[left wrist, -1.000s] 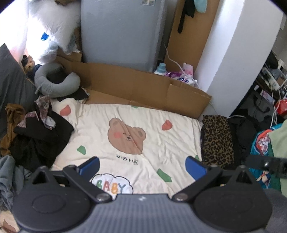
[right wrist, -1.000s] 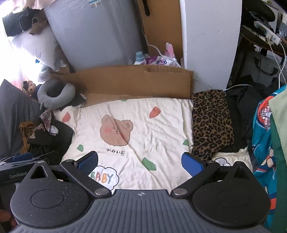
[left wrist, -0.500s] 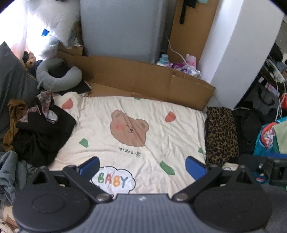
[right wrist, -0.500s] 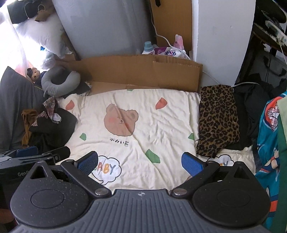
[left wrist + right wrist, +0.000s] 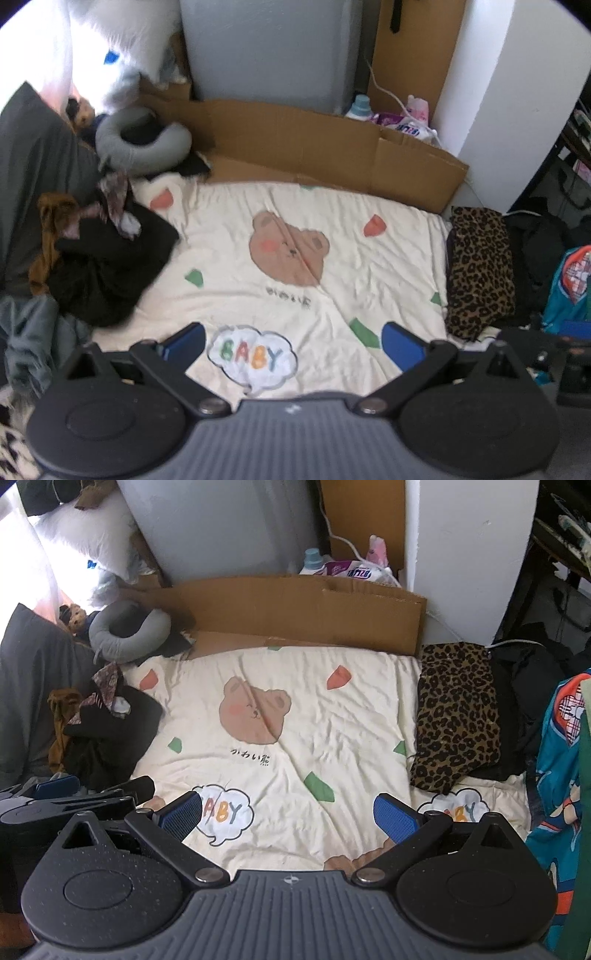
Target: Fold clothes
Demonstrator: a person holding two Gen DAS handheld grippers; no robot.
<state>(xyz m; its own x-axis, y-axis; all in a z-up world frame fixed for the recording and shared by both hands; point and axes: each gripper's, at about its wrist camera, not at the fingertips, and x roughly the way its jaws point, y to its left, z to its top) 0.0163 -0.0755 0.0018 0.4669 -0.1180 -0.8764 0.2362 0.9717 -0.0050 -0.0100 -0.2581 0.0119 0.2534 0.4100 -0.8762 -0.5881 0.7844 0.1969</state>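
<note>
With both the left gripper [image 5: 291,341] and right gripper [image 5: 286,814] spread wide and empty, reaching into the tangled black clothes heap [image 5: 107,266] risks snagging several garments together.

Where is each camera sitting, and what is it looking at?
Left wrist: rides on the left claw, looking down over the bear blanket; its open blue fingers show.
Right wrist: rides on the right claw, facing the same blanket; its open fingers and the left claw show.
Shared: bear blanket, leopard cloth, dark clothes pile, cardboard.
</note>
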